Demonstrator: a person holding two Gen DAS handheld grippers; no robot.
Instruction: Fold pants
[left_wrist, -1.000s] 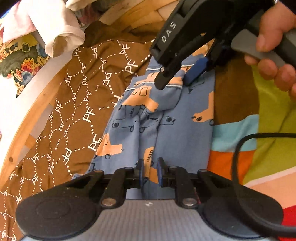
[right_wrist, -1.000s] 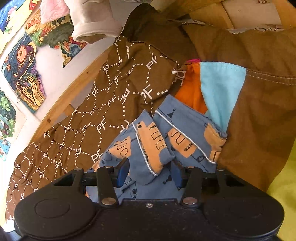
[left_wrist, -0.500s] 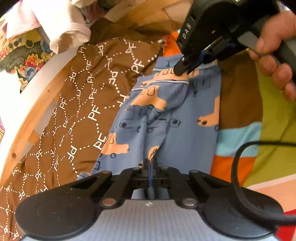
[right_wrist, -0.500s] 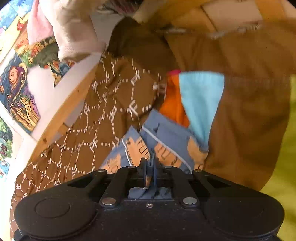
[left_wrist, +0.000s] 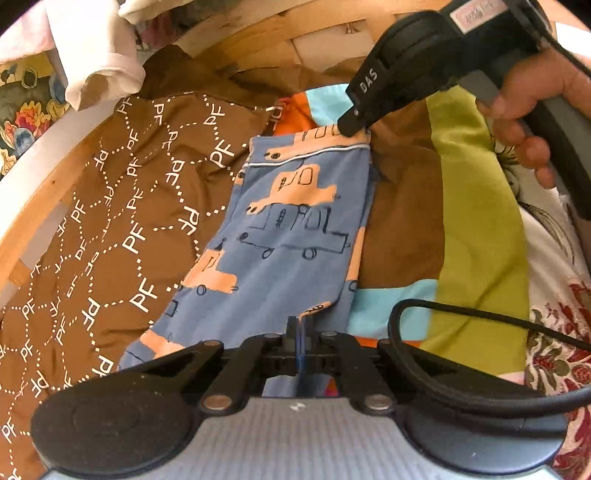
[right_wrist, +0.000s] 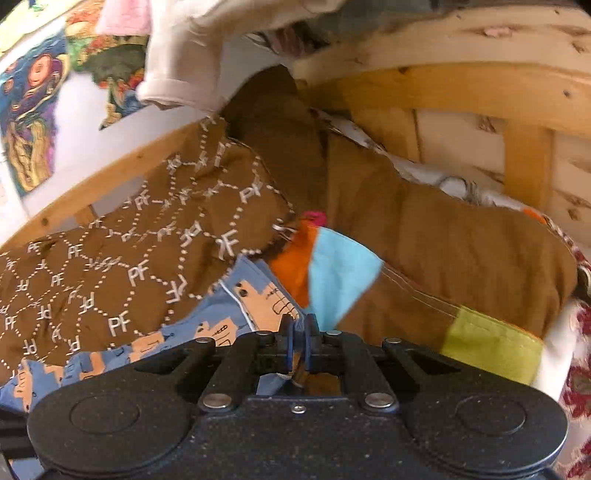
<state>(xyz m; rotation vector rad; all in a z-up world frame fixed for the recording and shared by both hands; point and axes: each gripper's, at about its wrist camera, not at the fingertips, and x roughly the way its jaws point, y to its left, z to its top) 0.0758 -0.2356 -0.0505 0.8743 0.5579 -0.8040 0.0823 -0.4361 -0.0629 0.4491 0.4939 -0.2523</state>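
The pants (left_wrist: 295, 221), blue with orange vehicle prints, are seen stretched lengthwise between the two tools over a brown quilt marked with white letters (left_wrist: 122, 206) and a patchwork cover (left_wrist: 476, 229). The left gripper (left_wrist: 300, 328) is shown with its fingers pressed together on the near edge of the fabric, which is pinched between the blue pads right at the fingertips; the rest of the garment runs away from these fingers toward the far end. There the right gripper (left_wrist: 354, 127) is clamped on the corner of the waistband, just beyond the white piping, and it is held by a hand (left_wrist: 532, 107) at the upper right. In the right wrist view the same grip is confirmed: the right tool's fingers are closed on a fold of blue cloth, with the quilt lying to the left of them and an orange and light-blue patch (right_wrist: 332, 277) just ahead. Their jaws have just been closing, with the fabric caught between them. The garment appears already doubled, one leg laid over the other, and pulled fairly flat. What is judged to remain is the crosswise fold, bringing one held end over to the other, followed by smoothing. A wooden frame (right_wrist: 443, 92) is visible behind the bedding.
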